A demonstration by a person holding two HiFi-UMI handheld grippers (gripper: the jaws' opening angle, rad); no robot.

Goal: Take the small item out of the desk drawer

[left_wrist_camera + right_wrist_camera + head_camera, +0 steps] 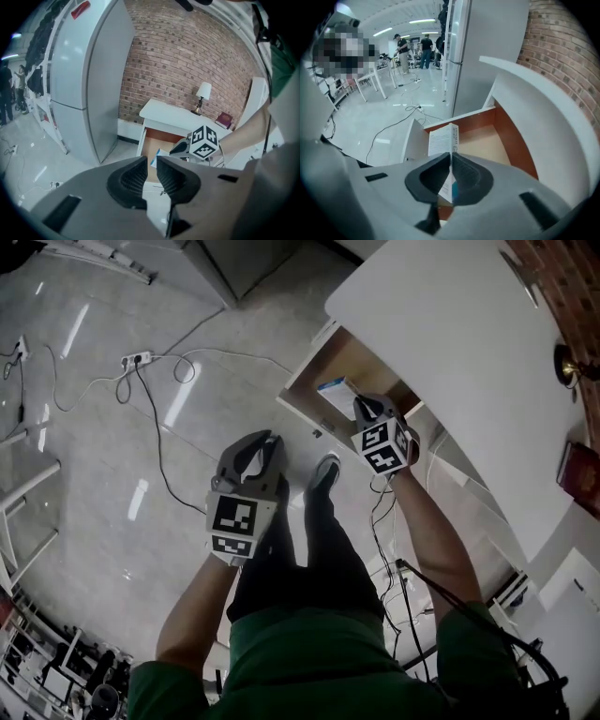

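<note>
Pinching the small box edge-on, the right gripper has its pads pressed on it, over the open drawer beyond its tips. Left gripper, beside it, is slightly spread and empty. Desk top lies farthest.

We wear a green top with short sleeves, dark trousers and a dark shoe. Our left tongs are grey, with curved jaws lined by black ribbed pads. Behind them sits a white marker cube printed with black square patterns. Our right tongs are grey too and carry a cube of the same kind at the wrist. A thin black cable runs along our right arm.
</note>
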